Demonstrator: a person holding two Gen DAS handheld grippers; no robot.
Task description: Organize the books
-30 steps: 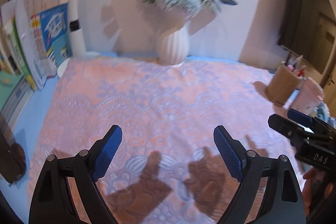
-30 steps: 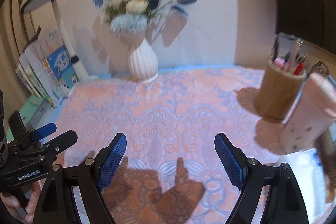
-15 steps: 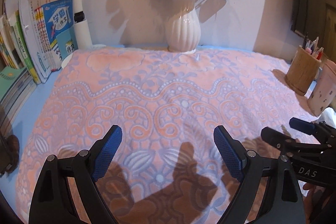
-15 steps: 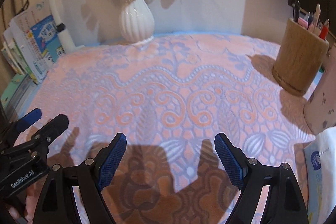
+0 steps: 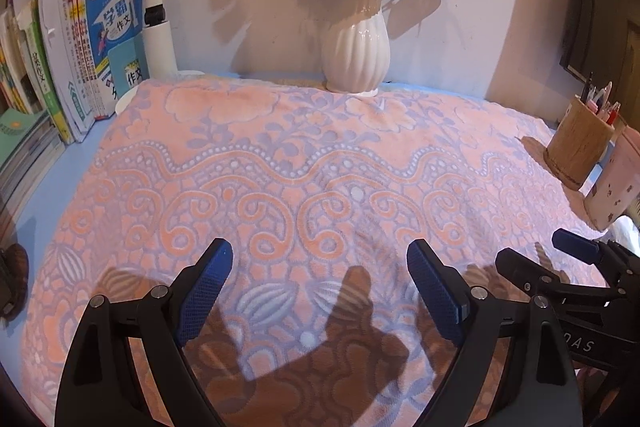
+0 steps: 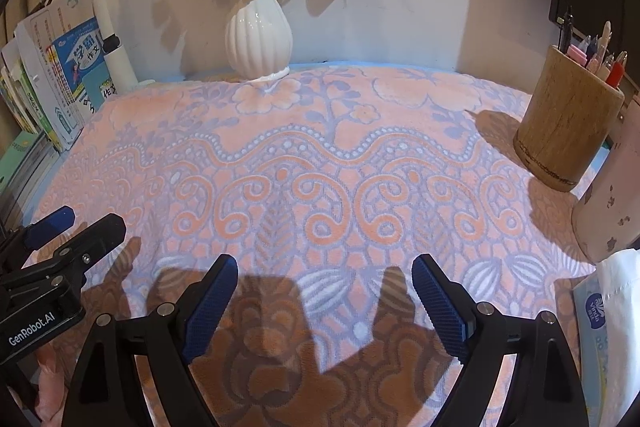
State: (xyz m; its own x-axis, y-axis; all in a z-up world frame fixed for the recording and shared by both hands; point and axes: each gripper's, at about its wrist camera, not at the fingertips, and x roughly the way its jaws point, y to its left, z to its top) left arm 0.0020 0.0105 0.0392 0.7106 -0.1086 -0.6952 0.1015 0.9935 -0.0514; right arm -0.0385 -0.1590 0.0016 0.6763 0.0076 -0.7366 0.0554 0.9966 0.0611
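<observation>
Nearest the cameras, the left gripper (image 5: 320, 291) and the right gripper (image 6: 325, 297) hang side by side low over the patterned cloth (image 5: 320, 163), each with its 2 blue-padded fingers spread wide and nothing between them. Neither touches the cloth; only their shadows fall on it. Held level and empty like this, they look poised to start rather than mid-grasp, so the sorting seems not yet begun.

The cloth's middle carries nothing, which would leave room to lay a book flat or square up a stack. On the right edge stand a wooden pen holder (image 6: 568, 131) and, just beside it, a pink cup (image 6: 612, 203), with a tissue pack (image 6: 596, 311) nearer the camera.

At the far wall a white vase (image 5: 355, 51) of flowers sits at the cloth's back edge. The books (image 5: 80, 55) are at the far left: several stand upright and lean against one another beside a white lamp post (image 5: 158, 27), while a few more lie in a flat pile (image 5: 24, 147) in front of them. The left gripper is the closer one to reach them.
</observation>
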